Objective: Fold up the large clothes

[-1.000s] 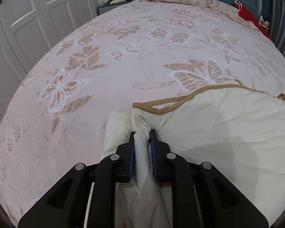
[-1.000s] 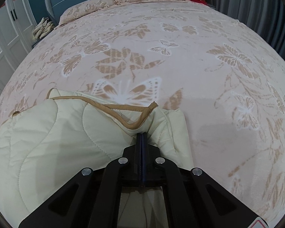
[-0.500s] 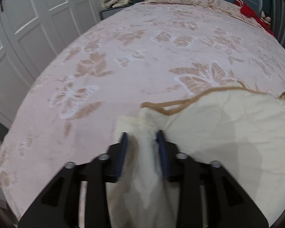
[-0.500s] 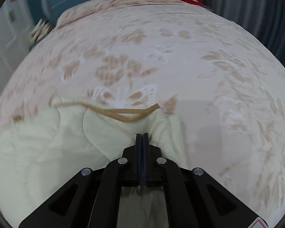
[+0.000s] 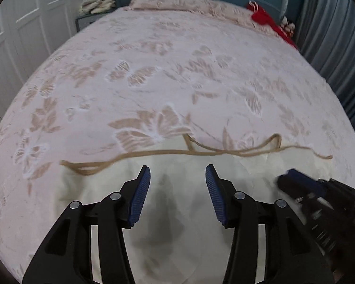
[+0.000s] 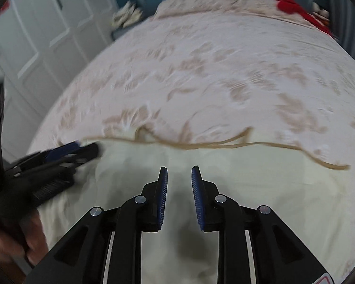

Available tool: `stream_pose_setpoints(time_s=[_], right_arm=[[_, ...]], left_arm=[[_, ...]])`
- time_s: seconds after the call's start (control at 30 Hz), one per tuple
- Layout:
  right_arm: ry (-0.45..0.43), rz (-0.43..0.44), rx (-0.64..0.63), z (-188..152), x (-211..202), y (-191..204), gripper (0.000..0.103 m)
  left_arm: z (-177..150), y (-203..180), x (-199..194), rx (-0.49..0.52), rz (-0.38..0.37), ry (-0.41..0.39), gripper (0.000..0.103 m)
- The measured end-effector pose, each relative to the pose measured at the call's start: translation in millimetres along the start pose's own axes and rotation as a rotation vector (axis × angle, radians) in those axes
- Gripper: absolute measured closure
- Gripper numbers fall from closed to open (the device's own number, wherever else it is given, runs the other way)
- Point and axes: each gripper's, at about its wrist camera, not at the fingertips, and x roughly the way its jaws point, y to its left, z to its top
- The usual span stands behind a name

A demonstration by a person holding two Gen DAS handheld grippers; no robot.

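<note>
A cream quilted garment (image 5: 177, 213) with tan edging (image 5: 153, 152) lies folded on the near part of the bed; it also shows in the right wrist view (image 6: 248, 189). My left gripper (image 5: 178, 177) is open and empty above it, jaws wide apart. My right gripper (image 6: 179, 177) is open and empty above the same cloth. The right gripper shows blurred at the right of the left wrist view (image 5: 303, 184). The left gripper shows blurred at the left of the right wrist view (image 6: 66, 151).
The bed (image 5: 177, 71) has a pink butterfly-patterned cover. A red item (image 5: 265, 19) lies at the far right by the pillow (image 5: 168, 0). White wardrobe doors (image 5: 19, 23) stand on the left, a grey curtain (image 5: 331, 35) on the right, folded cloths (image 5: 97, 2) on a nightstand.
Both grippers have let go of the garment's corners and opened. They have pulled back and up, and the cloth lies flat on the bed.
</note>
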Motion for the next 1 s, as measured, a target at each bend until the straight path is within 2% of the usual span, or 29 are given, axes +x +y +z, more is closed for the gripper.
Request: stream_pose_setpoints(time_s=[0.1, 0.17, 0.33, 0.5, 0.67, 1.0], right_arm=[[0.052, -0.04, 0.007, 0, 29, 1, 0.083], [0.069, -0.064, 0.004, -4, 40, -7, 0.089], [0.097, -0.032, 0.039, -5, 65, -26, 0.092], [0.072, -0.013, 0.049, -10, 74, -31, 0.093], [0.035, -0.034, 0.035, -13, 77, -27, 0.093], [-0.005, -0.043, 0.033, -13, 85, -26, 0.093]], left_arm=[[-3, -2, 29, -0.016, 0.024, 0.044, 0.058], [-5, -3, 44, -0.006, 0.048, 0.058, 0.058], [-11, -4, 64, 0.009, 0.074, 0.06, 0.058], [-19, -9, 72, 0.039, 0.111, 0.018, 0.057], [-24, -11, 75, 0.047, 0.13, -0.013, 0.057], [-26, -14, 81, 0.056, 0.152, -0.046, 0.055]])
